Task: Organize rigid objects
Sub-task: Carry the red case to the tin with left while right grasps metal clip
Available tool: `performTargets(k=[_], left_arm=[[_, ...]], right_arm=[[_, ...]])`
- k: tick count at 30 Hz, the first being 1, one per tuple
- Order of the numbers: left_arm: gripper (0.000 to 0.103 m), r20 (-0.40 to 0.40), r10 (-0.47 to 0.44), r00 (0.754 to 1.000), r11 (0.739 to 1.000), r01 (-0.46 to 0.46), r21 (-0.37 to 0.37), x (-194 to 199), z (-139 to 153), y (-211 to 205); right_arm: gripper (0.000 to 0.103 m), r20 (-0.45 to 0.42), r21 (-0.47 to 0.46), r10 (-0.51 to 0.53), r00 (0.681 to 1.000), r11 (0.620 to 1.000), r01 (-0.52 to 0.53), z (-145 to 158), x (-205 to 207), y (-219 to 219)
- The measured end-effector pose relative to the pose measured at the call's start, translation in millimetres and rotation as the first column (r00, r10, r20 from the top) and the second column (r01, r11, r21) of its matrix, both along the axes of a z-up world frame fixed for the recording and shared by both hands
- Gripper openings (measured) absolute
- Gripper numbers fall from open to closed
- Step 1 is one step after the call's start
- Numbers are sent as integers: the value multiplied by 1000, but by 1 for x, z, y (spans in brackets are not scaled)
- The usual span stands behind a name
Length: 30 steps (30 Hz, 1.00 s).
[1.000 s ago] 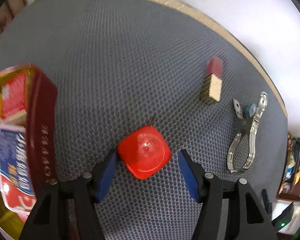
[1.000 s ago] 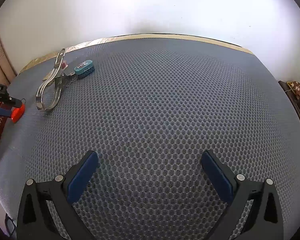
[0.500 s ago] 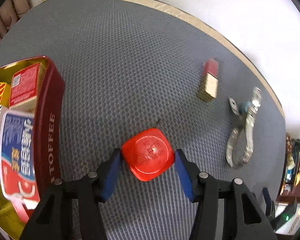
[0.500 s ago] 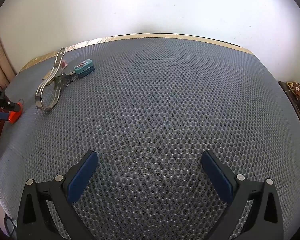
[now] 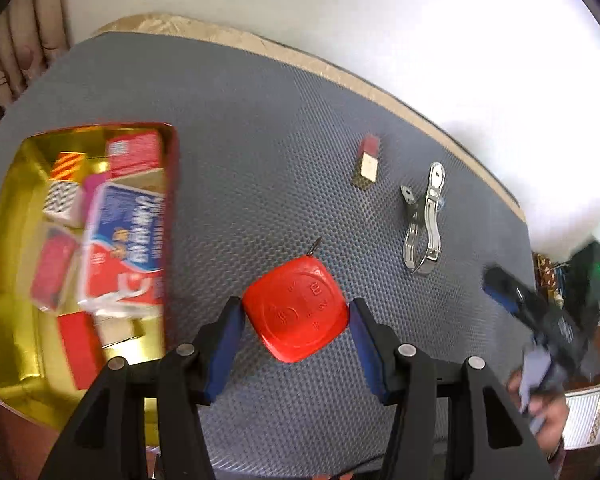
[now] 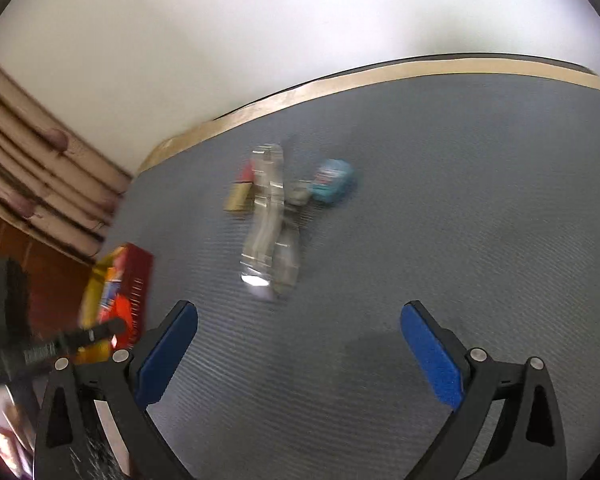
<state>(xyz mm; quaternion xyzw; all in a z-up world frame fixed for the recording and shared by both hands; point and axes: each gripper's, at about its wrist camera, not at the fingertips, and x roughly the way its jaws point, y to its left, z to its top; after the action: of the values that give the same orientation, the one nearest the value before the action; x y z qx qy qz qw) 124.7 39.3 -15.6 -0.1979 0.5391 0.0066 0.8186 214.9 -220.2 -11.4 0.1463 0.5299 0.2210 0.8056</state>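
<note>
The left gripper [image 5: 296, 316] has its blue pads pressed against the two sides of a rounded-square red plastic case [image 5: 296, 314], which it holds clear of the tabletop [image 5: 260, 128] under its grey honeycomb mat. Raised marks stand on the case's face (a "Z" and something like "E", the rest too small to read), and a thin metal tab sticks out of its far corner.

To the left sits a red tin with a gold lining [image 5: 16, 264], already crowded: a blue, white and red packet with white characters I cannot read through the blur [image 5: 124, 244], a red box [image 5: 134, 154], an orange-striped block [image 5: 68, 166] and a black-and-white zigzag one [image 5: 60, 200].

Further out on the mat lie a small gold-and-red lipstick-like block [image 5: 369, 162] and a large shiny metal spring clip [image 5: 424, 224].

Only the right wrist camera shows a teal little tag or fob with a white label [image 6: 334, 180], lying just beside the clip; its print is smeared. That view is heavily blurred, though the tin's red wall shows at its left edge.

The right gripper [image 6: 300, 344] stands wide apart with nothing between its pads, above bare mat. From the left camera you also catch it at the right edge, with a hand [image 5: 548, 412] around its handle.
</note>
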Motion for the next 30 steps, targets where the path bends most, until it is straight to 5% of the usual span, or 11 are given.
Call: performTargets(k=[11, 14, 16, 19, 30], left_arm=[[55, 27, 93, 995, 995, -94, 30, -45, 14, 66], [55, 13, 110, 994, 994, -110, 15, -52, 9, 84], [55, 6, 123, 992, 992, -123, 10, -56, 5, 90], [55, -3, 130, 992, 992, -130, 1, -63, 4, 98], [55, -6, 167, 986, 986, -167, 4, -77, 0, 118]], right_arm=[[87, -78, -207, -9, 997, 978, -7, -28, 53, 64], [69, -107, -214, -12, 994, 977, -11, -38, 60, 72], [43, -120, -223, -13, 993, 975, -15, -42, 62, 76], [21, -142, -226, -11, 990, 974, -22, -48, 62, 81], [20, -94, -106, -14, 995, 994, 4, -20, 28, 56]])
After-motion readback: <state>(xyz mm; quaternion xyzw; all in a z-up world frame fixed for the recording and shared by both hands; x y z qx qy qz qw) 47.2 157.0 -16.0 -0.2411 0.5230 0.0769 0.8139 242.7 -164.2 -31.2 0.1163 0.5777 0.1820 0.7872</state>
